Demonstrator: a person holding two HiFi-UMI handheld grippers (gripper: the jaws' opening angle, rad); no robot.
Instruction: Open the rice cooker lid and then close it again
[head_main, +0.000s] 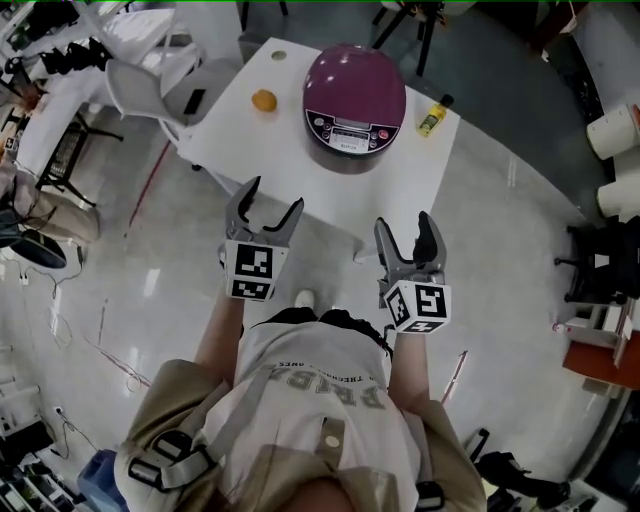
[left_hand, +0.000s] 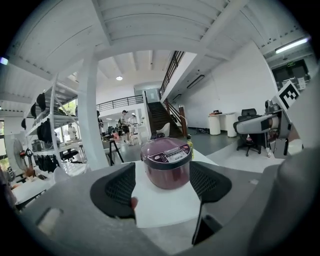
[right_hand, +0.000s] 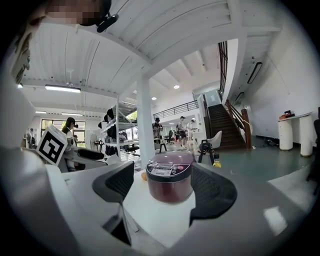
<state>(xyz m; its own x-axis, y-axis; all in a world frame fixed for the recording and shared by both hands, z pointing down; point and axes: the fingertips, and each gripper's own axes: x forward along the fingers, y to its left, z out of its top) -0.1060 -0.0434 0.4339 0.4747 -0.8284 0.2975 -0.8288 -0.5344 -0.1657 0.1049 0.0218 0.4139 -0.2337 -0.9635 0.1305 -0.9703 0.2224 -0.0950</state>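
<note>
Cooker, glossy maroon dome, seemingly plastic, on flat white table.

Around me a glossy pale floor carries the white counter. Far off, a dark staircase climbs beside a railed balcony. A white column and open shelves stand on the left, an office chair on the right.

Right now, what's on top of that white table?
A purple rice cooker, lid shut, an orange and a small disc to its left, a yellow bottle to its right. The shut lid hides whatever is inside.
</note>
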